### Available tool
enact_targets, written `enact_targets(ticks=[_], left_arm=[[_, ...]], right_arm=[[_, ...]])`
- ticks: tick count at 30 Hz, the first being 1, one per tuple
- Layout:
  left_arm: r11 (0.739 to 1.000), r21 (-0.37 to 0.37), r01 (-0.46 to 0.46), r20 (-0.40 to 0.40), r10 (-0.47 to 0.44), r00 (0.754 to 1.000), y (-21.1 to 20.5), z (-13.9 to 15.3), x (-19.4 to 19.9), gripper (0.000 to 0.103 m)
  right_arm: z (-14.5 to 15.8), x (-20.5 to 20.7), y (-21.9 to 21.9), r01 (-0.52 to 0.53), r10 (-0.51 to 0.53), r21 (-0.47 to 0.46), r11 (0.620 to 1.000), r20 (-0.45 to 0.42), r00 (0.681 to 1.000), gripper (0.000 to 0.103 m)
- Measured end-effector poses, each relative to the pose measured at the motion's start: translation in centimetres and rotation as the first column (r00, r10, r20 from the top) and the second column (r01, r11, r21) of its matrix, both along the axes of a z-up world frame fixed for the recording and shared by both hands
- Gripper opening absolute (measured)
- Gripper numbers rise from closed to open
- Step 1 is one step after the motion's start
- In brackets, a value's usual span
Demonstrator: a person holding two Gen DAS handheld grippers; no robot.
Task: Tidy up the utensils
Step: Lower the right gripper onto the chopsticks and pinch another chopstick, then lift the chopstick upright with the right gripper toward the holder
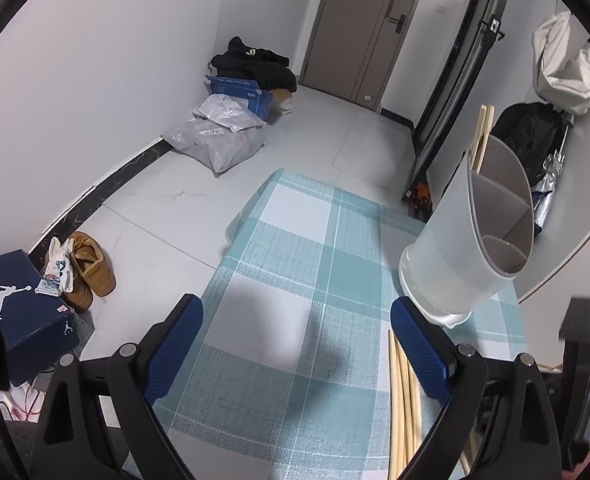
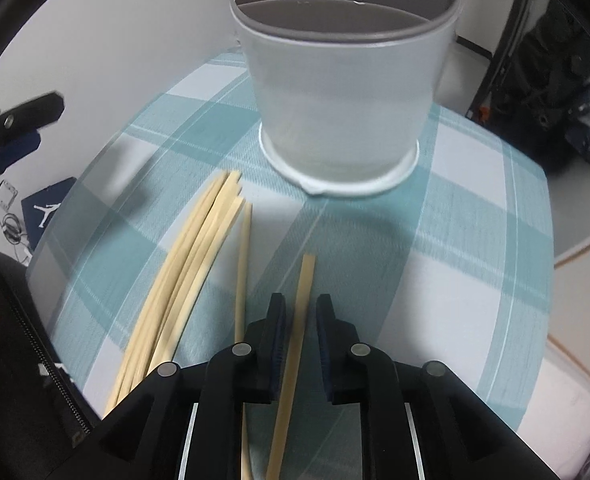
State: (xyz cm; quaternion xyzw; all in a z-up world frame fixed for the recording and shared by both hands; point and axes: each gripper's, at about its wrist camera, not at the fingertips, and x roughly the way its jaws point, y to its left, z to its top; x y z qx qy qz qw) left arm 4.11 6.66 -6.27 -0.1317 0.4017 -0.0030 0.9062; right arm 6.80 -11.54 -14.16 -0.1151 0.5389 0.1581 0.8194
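Observation:
A white utensil holder (image 2: 339, 100) with grey divided compartments stands on the checked tablecloth (image 2: 475, 240); in the left wrist view the holder (image 1: 467, 240) holds two chopsticks (image 1: 481, 136) in its far compartment. Several loose bamboo chopsticks (image 2: 191, 272) lie on the cloth left of my right gripper (image 2: 301, 308). One chopstick (image 2: 297, 328) runs between the right gripper's narrowly parted fingers; contact is not clear. My left gripper (image 1: 295, 320) is open and empty above the cloth, with chopsticks (image 1: 401, 408) beside its right finger.
The table's left edge (image 1: 231, 232) drops to a tiled floor with a blue shoebox (image 1: 19, 312), brown shoes (image 1: 91, 268) and bags (image 1: 219, 140). A wall runs along the table's right side. The left gripper shows at the left (image 2: 15, 128) in the right wrist view.

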Motion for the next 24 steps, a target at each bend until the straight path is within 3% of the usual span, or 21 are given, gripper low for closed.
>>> enact_targets(ticks=[4,6,12,18,21,24], left_arm=[[1.0,0.015,0.024,-0.024,-0.024,0.999,-0.5,-0.3,0.1,0.093],[0.998,0.006,0.057,-0.039,-0.056,0.998,-0.8,-0.6,0.2,0.093],[0.987,0.036,0.157,-0.122,-0.151,0.981,-2.9,-1.9,0.6,0.093],[0.97,0.075,0.23,-0.227,-0.208,0.952,-4.7,-3.5,0.6,0.093],[0.965,0.09,0.248,-0.268,-0.216,0.939,-5.4,-4.1,0.5,0.093],[0.956,0.136,0.26,-0.297,-0.211,0.931,-6.0,-4.4,0.6,0.093]], right_arm=[[-0.1,0.7,0.1,-0.008,0.008,0.008,1.0,-0.003,1.0,0.015],[-0.2,1.1,0.0,-0.009,0.009,0.024,1.0,-0.003,1.0,0.007],[0.1,2.2,-2.7,0.089,-0.086,0.205,0.975,-0.024,0.996,0.006],[0.7,2.9,-8.0,0.261,-0.237,0.504,0.823,-0.113,0.965,0.006],[1.0,3.1,-9.7,0.298,-0.265,0.582,0.757,-0.144,0.953,0.006],[1.4,3.1,-10.6,0.301,-0.265,0.633,0.713,-0.155,0.952,0.006]])
